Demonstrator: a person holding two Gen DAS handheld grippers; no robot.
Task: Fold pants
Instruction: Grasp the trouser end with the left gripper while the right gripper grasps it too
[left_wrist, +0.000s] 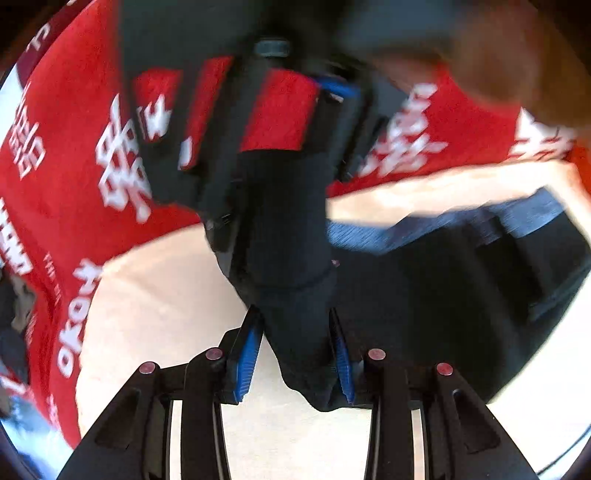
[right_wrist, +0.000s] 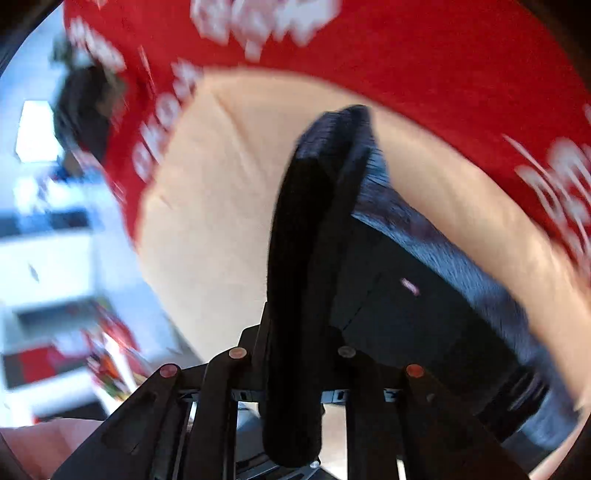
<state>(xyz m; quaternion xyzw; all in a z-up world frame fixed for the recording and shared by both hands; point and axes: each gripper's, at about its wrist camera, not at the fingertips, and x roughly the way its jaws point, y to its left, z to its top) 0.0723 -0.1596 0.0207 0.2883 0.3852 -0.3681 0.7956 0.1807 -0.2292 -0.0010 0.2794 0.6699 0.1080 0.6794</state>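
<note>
Left tool (left_wrist: 295, 350): fingers angled down toward the pale surface (left_wrist: 166, 295), clenched on a bunched fold of the dark pants (left_wrist: 424, 314), blue pads (left_wrist: 248, 360) pressing the cloth from both sides. The pants hang partly lifted from this grip and spread to the right over the surface, grey-blue waistband (left_wrist: 443, 225) uppermost.

Right tool (right_wrist: 295, 354): tilted steeply, grasping a thick roll of the same pants (right_wrist: 306, 258), which fills the gap between the fingers and hides their tips (both views are motion-blurred).

A red cloth with white lettering (left_wrist: 74, 147) borders the surface on its far and left sides. In the left view, the other tool (left_wrist: 280, 110) stands directly ahead, blocking the far edge.
</note>
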